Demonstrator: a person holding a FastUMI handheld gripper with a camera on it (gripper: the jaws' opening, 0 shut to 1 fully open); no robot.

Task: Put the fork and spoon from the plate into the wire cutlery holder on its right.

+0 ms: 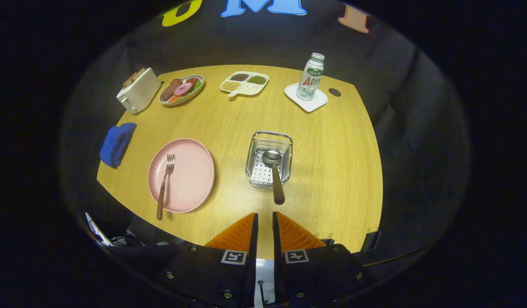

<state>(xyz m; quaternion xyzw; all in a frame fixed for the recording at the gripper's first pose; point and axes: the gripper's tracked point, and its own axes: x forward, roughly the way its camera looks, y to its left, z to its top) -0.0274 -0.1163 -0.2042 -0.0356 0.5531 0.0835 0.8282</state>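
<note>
A pink plate [190, 171] lies on the wooden table, ahead and to the left of my fingers. On it rests a fork [165, 184] with a brown handle, tines pointing away, handle end past the near rim. To the plate's right stands the wire cutlery holder [285, 147]. A spoon [275, 175] stands in it bowl down, its brown handle leaning out over the near rim toward me. My gripper [264, 216] hovers just short of that handle end, its fingers nearly together with a narrow gap and nothing between them.
Along the far side of the table [332, 171] sit a white toaster [137, 90], a plate of food [182, 89], a divided dish of beans [245, 82] and a bottle [311, 77] on a white coaster. A blue cloth [116, 143] hangs at the left edge.
</note>
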